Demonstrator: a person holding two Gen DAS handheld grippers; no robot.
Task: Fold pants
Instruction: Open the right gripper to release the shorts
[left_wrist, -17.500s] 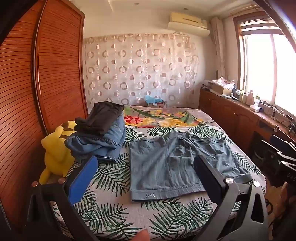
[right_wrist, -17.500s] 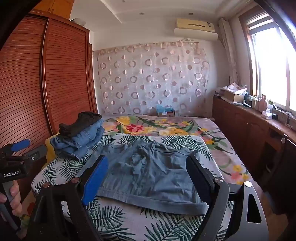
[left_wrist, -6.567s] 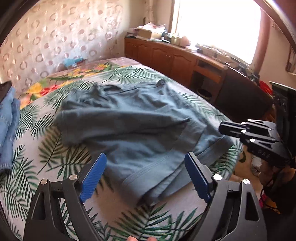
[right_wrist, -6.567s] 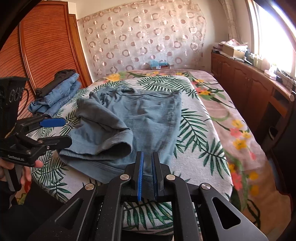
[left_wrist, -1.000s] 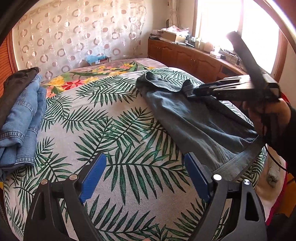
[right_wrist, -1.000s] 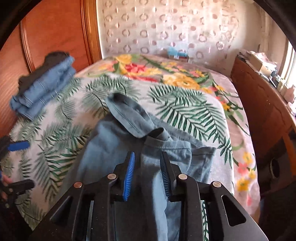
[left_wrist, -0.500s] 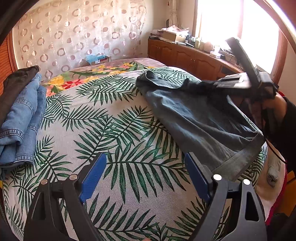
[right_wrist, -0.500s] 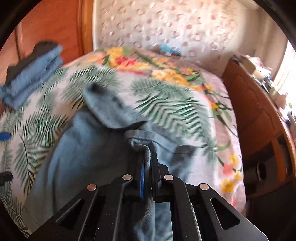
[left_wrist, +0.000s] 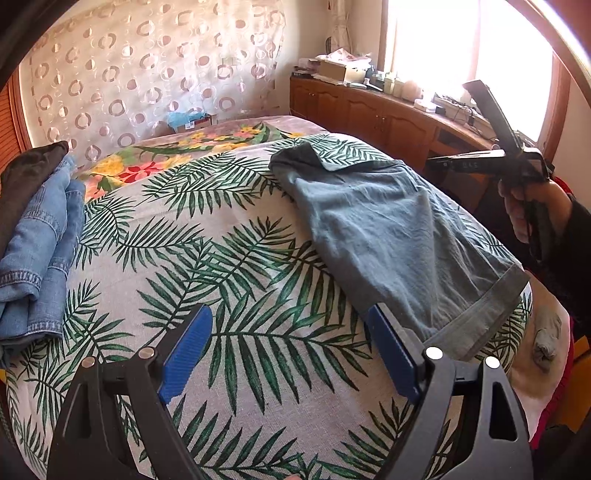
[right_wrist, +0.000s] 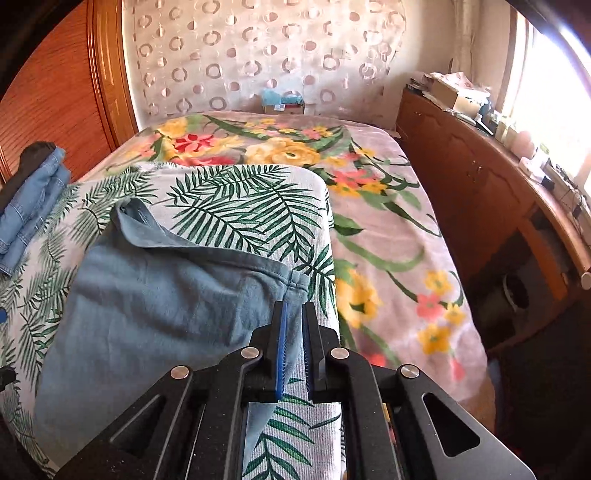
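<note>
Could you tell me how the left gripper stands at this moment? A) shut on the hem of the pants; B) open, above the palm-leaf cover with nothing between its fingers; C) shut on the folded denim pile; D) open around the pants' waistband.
B: the left gripper has its blue fingers spread wide over the palm-leaf cover, and the pants lie off to its right.

The pants (left_wrist: 399, 236) are showing a faded grey-blue. The bed cover (left_wrist: 229, 280) is carrying green palm fronds on pale grey, while the blanket (right_wrist: 388, 221) is displaying yellow and red flowers. The curtain (right_wrist: 266, 55) is bearing ringed circles on beige. The pads (left_wrist: 186, 349) are showing blue.
</note>
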